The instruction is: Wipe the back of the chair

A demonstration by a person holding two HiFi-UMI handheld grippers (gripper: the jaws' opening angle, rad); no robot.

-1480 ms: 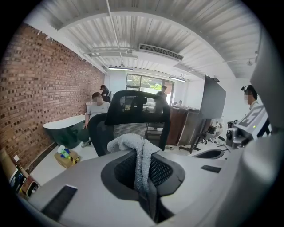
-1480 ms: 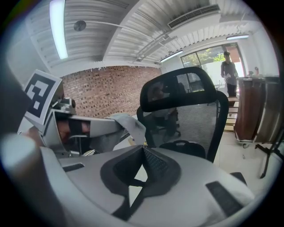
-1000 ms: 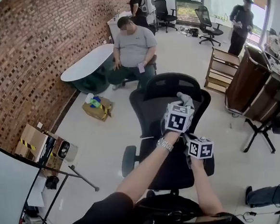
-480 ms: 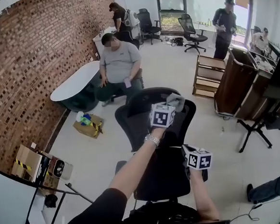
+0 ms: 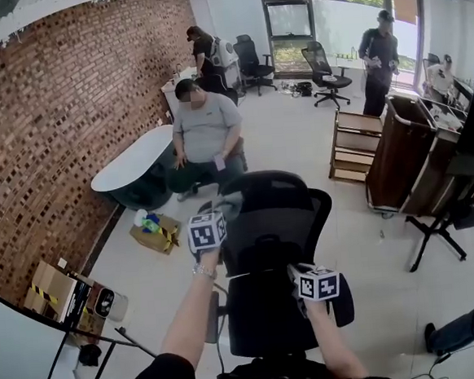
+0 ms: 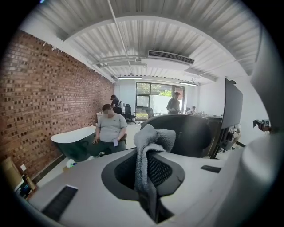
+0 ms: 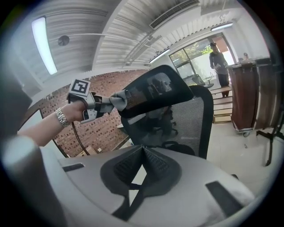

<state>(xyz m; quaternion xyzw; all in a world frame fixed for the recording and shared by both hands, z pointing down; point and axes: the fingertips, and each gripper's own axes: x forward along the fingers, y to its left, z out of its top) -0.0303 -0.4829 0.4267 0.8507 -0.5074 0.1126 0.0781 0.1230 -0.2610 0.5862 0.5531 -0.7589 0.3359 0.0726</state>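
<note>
A black mesh office chair point(image 5: 278, 247) stands right in front of me, its back and headrest point(image 5: 274, 194) turned toward me. My left gripper point(image 5: 219, 214) is shut on a grey cloth point(image 5: 228, 202), which is pressed against the headrest's left edge. In the left gripper view the cloth point(image 6: 151, 146) hangs bunched between the jaws, with the headrest point(image 6: 193, 135) just behind it. My right gripper point(image 5: 317, 288) sits low at the right side of the chair back, shut and holding nothing. The right gripper view shows the chair back point(image 7: 186, 117) and the cloth point(image 7: 119, 100) touching the headrest.
A person point(image 5: 205, 130) sits behind the chair beside a green, white-topped table point(image 5: 133, 164). A cardboard box point(image 5: 157, 232) lies on the floor to the left, under the brick wall point(image 5: 60, 117). A wooden shelf cart point(image 5: 356, 146) and dark furniture point(image 5: 418, 158) stand to the right. Two people stand at the back.
My left gripper has carried the cloth leftward across the headrest, from its upper right to its left edge. The right gripper shifted slightly left beside the chair back.
</note>
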